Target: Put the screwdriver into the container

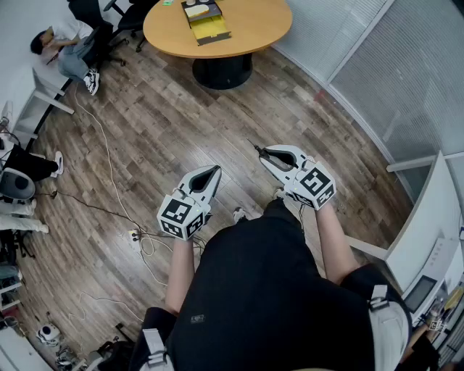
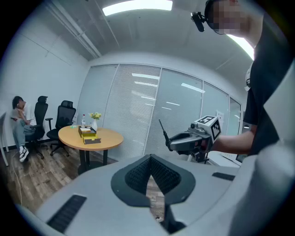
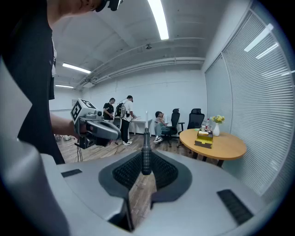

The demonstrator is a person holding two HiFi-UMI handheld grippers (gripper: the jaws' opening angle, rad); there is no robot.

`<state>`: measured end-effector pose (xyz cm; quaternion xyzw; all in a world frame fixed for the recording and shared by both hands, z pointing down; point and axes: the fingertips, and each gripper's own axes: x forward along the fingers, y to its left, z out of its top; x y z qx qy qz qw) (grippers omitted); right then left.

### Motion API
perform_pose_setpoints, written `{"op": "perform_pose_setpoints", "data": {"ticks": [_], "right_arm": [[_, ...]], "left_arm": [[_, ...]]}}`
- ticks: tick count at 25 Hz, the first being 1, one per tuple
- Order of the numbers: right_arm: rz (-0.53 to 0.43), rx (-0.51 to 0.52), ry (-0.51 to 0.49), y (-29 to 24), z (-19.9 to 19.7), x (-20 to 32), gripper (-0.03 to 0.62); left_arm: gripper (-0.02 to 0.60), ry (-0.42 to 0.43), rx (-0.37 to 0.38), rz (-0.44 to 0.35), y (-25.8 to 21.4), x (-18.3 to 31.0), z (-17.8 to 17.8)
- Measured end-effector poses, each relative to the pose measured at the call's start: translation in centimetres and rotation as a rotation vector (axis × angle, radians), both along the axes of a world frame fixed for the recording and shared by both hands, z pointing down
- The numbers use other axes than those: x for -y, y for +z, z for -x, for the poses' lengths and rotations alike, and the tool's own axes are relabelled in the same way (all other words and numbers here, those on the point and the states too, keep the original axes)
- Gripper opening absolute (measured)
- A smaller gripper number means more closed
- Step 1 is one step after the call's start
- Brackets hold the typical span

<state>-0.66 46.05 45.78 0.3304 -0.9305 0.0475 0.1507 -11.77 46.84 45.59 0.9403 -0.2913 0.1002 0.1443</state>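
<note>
A dark-handled screwdriver [image 3: 146,154] stands upright between the pads of my right gripper [image 3: 145,162], which is shut on it; its thin shaft [image 3: 146,120] points up past the jaws. In the head view the right gripper [image 1: 265,154] is at chest height over the wooden floor, with the screwdriver tip [image 1: 255,147] poking out ahead. My left gripper [image 1: 213,173] is beside it, shut with nothing held [image 2: 150,159]. The container, a yellow and brown open box [image 1: 205,20], sits far ahead on a round wooden table [image 1: 254,29]. It also shows as a small box [image 3: 203,138] in the right gripper view.
A small vase with flowers [image 3: 216,125] stands on the table near the box. Office chairs [image 2: 62,122] and a seated person [image 1: 69,43] are left of the table. Cables [image 1: 109,167] run across the floor. Glass walls with blinds [image 1: 391,65] close off the right side.
</note>
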Motion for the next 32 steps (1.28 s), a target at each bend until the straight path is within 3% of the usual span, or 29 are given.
{"op": "perform_pose_setpoints", "data": {"ticks": [12,24,32], "right_arm": [[0.009,-0.016,0.0,0.0,1.3,0.4,0.058],[0.014,0.02,-0.025,0.2,-1.0,2.5,0.058],[0.01,0.011,-0.085,0.0,-3.2,5.5,0.058]], "left_arm": [[0.003,-0.008,-0.031,-0.035,-2.4,0.3,1.3],[0.003,-0.009,-0.003,-0.021,-2.0,1.6,-1.7],[0.003,-0.064,0.026,-0.006,-2.0,4.1,-4.0]]}}
